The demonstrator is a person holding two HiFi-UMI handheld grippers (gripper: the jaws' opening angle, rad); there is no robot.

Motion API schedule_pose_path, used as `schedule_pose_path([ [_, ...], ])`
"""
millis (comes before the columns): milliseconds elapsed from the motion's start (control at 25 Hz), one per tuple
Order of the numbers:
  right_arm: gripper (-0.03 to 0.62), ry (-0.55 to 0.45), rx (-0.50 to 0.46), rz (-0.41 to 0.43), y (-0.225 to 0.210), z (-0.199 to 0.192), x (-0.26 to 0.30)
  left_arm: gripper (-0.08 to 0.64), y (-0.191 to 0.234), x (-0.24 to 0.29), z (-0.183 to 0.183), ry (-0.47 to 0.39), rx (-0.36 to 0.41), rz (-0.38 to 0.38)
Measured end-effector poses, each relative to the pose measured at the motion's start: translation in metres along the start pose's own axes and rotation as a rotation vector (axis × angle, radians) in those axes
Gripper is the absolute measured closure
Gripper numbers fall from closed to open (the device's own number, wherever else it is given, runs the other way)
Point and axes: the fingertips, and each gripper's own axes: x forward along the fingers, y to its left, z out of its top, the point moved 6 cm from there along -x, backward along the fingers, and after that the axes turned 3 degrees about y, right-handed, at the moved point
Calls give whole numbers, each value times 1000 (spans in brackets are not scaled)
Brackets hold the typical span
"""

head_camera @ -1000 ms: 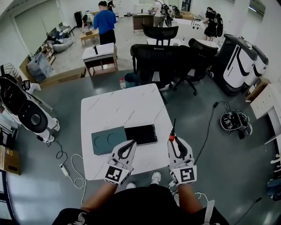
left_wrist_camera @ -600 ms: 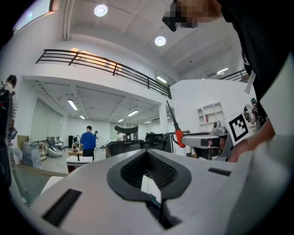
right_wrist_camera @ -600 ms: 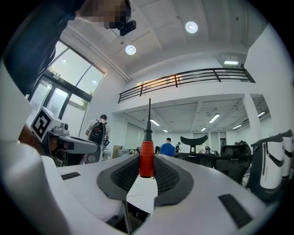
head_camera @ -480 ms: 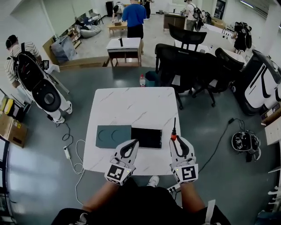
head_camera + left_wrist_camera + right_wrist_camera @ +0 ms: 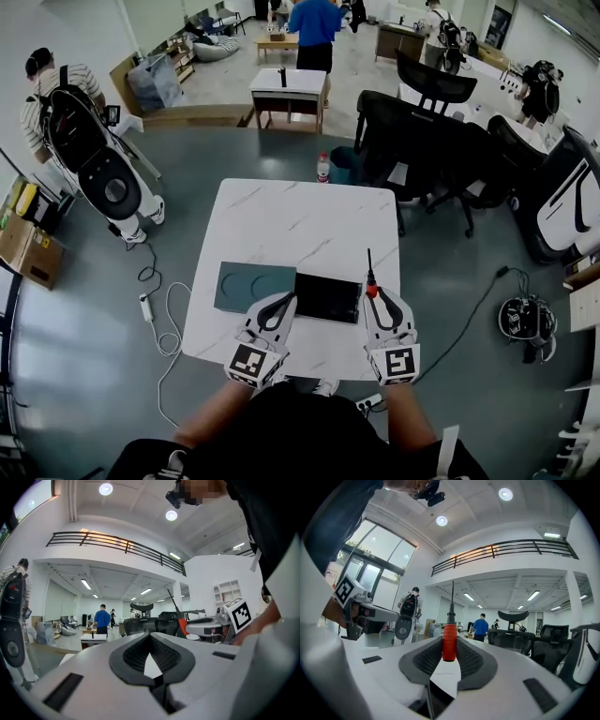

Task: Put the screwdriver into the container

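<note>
The screwdriver point(image 5: 449, 641) is clamped by its red handle in the jaws of the right gripper point(image 5: 377, 302), w/ the shaft pointed to the far side, just right of the black container point(image 5: 327, 296) on the table point(image 5: 281, 225). The jaws of the left gripper point(image 5: 150, 644) are pressed together w/ nothing between, near the place where a teal tray point(image 5: 246, 284) lies just left of the container.

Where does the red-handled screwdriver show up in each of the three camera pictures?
Head view: lower right of centre; the screwdriver sticks forward out of the right gripper.
Left gripper view: right of centre, tilted, beyond that gripper's own jaws.
Right gripper view: dead centre, upright, clamped between the jaws.
Shared landmark: the person in the blue shirt, far off in all three.
</note>
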Motion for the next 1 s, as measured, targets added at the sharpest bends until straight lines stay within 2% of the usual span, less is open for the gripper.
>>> schedule_pose_path([
  [280,486,64,-38,45,-5,-18,23,555,22,1,-12,17,-29,53],
  [480,486,146,-123,95,-6,-38,35,555,32,-2,-19,27,-44,82],
  [760,486,292,-315,203,7,-81,51,555,38,-9,-30,30,-62,101],
  [1000,486,406,-487,328,20,-116,62,555,42,-14,-28,37,-65,116],
])
